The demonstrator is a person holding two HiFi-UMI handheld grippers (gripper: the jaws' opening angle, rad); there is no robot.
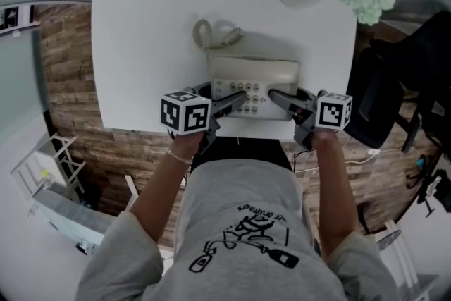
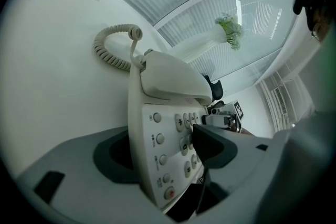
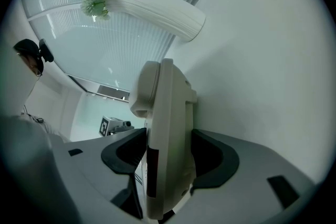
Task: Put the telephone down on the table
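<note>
White desk telephone (image 1: pixel 254 70), handset cradled and coiled cord (image 1: pixel 211 34) trailing behind, over near edge of white table (image 1: pixel 141 46), clamped on both flanks by left gripper (image 1: pixel 236 101) and right gripper (image 1: pixel 276 94), presumably to keep it level for lowering; contact with tabletop not discernible.

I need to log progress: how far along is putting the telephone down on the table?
Done: the telephone is over the table, near its front edge, with the handset in its cradle. In hand: the left gripper and right gripper each grip one side, with one jaw under the base, so the near edge seems held up. Left: lower it flat and open both.
</note>
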